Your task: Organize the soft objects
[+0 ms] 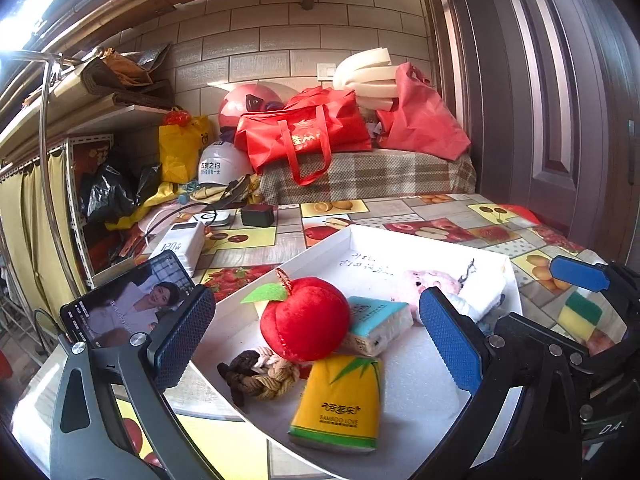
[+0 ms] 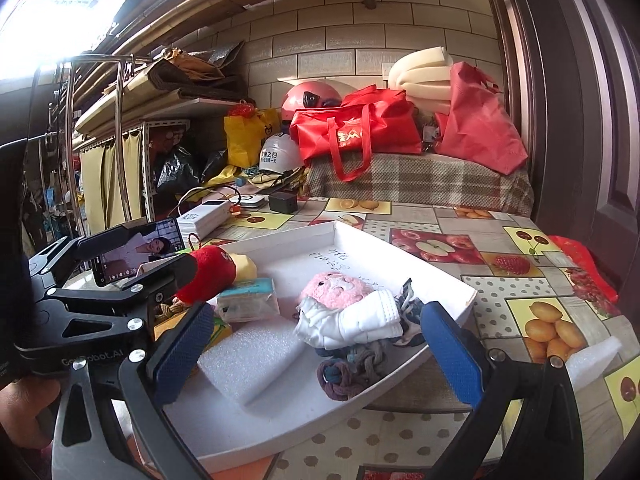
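Both grippers hover low over the white tray (image 1: 432, 396), which sits on the fruit-print bench (image 2: 492, 216). Left gripper (image 1: 316, 336): jaws wide, nothing held. Right gripper (image 2: 316, 352): jaws wide too, empty.

Soft stuff is already inside the tray. In the left wrist view the red plush apple (image 1: 304, 320) sits dead centre, the brown rope knot (image 1: 256, 376) at 7 o'clock from it, the yellow tissue pack (image 1: 340, 400) at 5, the blue tissue pack (image 1: 380, 320) at 3. The pink plush (image 2: 336, 288) and white folded cloth (image 2: 360, 320) are bunched toward the tray's right side, with a grey-blue rope knot (image 2: 348, 368) at 6 o'clock from them, touching the rim.

A yellow-green sponge (image 1: 580, 316) lies on the bench outside the tray, at 3 o'clock in the left view. Probably the remaining item. The wide jaws suit squashy, bulky pieces; the tray's low wall keeps everything corralled.
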